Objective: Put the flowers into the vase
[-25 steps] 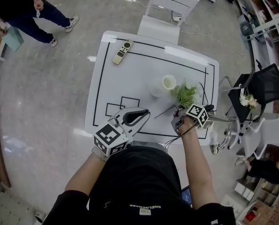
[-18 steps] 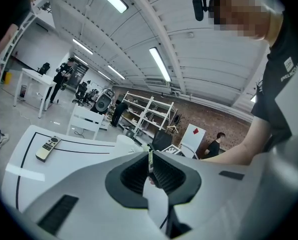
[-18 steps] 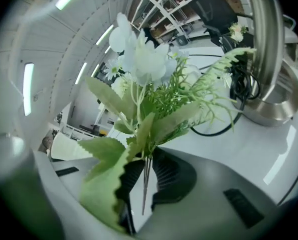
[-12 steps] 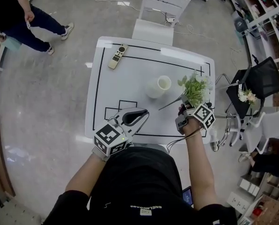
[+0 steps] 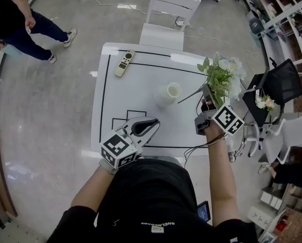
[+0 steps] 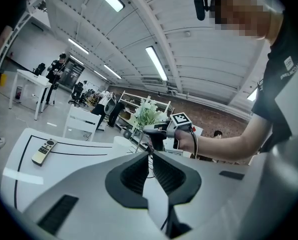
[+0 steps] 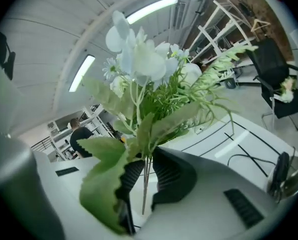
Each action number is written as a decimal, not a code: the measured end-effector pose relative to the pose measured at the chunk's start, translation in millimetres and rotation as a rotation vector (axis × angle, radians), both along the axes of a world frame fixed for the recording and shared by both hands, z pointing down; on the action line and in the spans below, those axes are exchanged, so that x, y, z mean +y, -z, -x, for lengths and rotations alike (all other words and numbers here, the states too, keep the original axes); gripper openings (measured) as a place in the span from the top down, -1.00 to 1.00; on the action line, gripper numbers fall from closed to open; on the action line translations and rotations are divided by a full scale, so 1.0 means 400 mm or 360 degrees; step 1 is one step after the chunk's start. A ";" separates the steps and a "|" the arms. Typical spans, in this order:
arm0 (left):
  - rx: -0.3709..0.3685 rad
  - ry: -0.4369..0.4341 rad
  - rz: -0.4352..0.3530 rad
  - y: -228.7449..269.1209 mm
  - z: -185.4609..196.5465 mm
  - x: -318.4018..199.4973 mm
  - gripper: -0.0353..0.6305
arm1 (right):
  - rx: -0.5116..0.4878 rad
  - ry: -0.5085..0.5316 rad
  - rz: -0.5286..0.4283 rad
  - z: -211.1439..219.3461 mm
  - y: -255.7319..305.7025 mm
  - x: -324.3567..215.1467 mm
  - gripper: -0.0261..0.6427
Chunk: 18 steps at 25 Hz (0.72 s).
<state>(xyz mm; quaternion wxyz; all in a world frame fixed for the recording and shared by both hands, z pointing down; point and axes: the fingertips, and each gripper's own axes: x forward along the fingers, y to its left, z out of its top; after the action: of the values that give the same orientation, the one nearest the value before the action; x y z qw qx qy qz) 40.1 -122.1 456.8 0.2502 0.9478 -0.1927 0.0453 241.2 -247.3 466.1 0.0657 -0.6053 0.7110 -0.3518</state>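
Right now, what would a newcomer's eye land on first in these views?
The bunch of white flowers with green leaves, its stem pinched in the right gripper above the right edge of the table. Next, the white vase standing open mid-table, and the left gripper, shut and empty, at the near edge.

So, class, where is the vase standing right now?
In the head view the white vase stands on the table, right of its centre, just left of the flowers held in the right gripper.
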 end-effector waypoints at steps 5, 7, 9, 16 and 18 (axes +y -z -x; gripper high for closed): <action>0.0003 0.0010 0.0000 -0.005 0.008 -0.005 0.87 | 0.0169 0.0072 -0.0168 0.026 0.101 -0.038 0.74; 0.0007 0.0018 0.0005 -0.007 0.011 -0.006 0.87 | 0.0219 0.0084 -0.0231 0.032 0.139 -0.046 0.74; 0.0009 0.0027 0.0010 -0.010 0.013 -0.006 0.87 | 0.0249 0.0098 -0.0285 0.041 0.169 -0.054 0.74; 0.0014 0.0041 0.0018 -0.010 0.019 -0.004 0.87 | 0.0318 0.0166 -0.0402 0.088 0.232 -0.065 0.74; 0.0015 0.0050 0.0018 -0.010 0.022 -0.002 0.87 | 0.0319 0.0180 -0.0420 0.098 0.244 -0.062 0.74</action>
<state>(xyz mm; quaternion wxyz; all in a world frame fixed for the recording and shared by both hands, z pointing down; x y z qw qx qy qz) 31.4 -123.0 460.7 0.2570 0.9434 -0.2061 0.0380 201.8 -272.1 368.7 0.0535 -0.5825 0.7869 -0.1964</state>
